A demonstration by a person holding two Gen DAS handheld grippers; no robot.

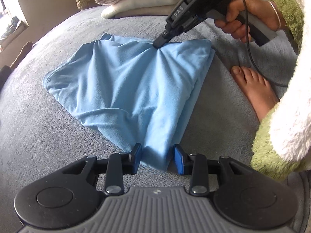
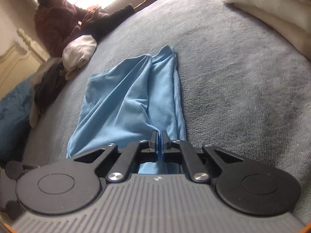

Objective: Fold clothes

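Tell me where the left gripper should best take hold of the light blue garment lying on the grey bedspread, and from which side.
Probably the near corner of the light blue garment, approached from the near edge, angled down. The fabric narrows there into a bunched tail that already sits between the left gripper fingers, which are not yet pressing it. The right gripper pinches the far edge, so this gives an opposing hold.

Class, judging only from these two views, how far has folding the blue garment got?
Done: the blue garment lies partly doubled on the grey blanket. In hand: the right gripper pinches one edge; the left gripper straddles the near corner. Left: flattening the wrinkles and finishing the fold.
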